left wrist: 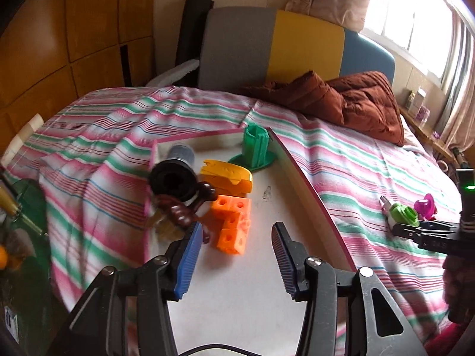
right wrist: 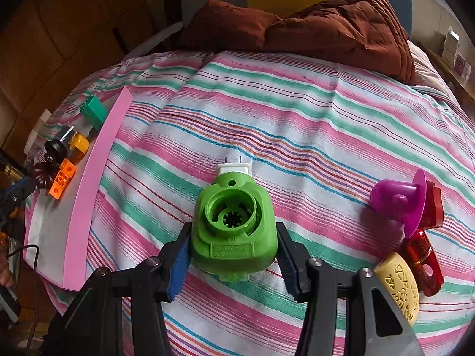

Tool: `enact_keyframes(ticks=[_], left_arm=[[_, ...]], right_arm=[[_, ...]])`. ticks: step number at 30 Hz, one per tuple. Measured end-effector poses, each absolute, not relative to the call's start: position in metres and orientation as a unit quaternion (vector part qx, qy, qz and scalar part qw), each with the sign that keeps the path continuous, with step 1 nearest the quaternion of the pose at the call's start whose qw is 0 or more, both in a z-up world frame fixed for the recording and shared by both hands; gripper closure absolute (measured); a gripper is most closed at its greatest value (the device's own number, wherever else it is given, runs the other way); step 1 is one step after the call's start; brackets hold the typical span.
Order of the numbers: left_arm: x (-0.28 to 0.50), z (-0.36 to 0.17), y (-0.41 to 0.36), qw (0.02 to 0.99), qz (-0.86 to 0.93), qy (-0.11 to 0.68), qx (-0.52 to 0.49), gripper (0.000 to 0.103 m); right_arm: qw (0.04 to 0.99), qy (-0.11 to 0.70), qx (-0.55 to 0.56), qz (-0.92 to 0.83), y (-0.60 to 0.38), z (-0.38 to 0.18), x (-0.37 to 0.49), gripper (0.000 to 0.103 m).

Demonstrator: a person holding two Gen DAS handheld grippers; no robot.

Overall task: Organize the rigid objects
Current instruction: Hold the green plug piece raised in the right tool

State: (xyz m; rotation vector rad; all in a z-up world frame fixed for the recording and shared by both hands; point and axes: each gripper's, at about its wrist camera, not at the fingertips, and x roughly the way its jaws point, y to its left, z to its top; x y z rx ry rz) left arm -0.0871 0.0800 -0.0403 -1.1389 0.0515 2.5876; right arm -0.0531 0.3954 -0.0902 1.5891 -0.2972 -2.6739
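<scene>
Only the right wrist view shows the yellow patterned cylinder (right wrist: 400,287).

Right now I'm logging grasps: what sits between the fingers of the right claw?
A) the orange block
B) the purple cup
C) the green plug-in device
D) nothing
C: the right claw has its fingers on either side of the green plug-in device on the striped bedsheet.

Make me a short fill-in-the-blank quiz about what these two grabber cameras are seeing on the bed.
1. The right gripper has its fingers on either side of a ____-coloured plug-in device.
2. The left gripper is open over a tray with a ____ rim.
3. The cube block piece in the tray is ____.
4. The crumpled quilt is ____.

Missing words: green; pink; orange; brown
</scene>
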Motion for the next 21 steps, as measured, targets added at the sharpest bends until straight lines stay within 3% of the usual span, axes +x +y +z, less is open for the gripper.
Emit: enact_keyframes(ticks=[7, 10, 16, 21], left_arm=[[-0.066, -0.028, 0.045, 0.127, 0.912, 0.019, -0.388, 0.044], [-0.059, -0.027, 0.020, 0.107, 0.913, -0.009, -0.393, 0.039], [-0.063, -0.032, -0.041, 0.061, 0.893, -0.117, -0.429, 0.039], [-0.063, -0.022, -0.070, 0.029, 0.898, -0.152, -0.412, 0.039]], right_arm=[[0.004, -0.098, 0.501, -0.860, 0.395, -0.088, -0.052, 0.049], [0.002, -0.094, 0.497, -0.862, 0.394, -0.088, -0.052, 0.050], [-0.001, -0.060, 0.491, -0.869, 0.387, -0.087, -0.049, 0.050], [-0.003, -0.061, 0.489, -0.870, 0.387, -0.087, -0.047, 0.050]])
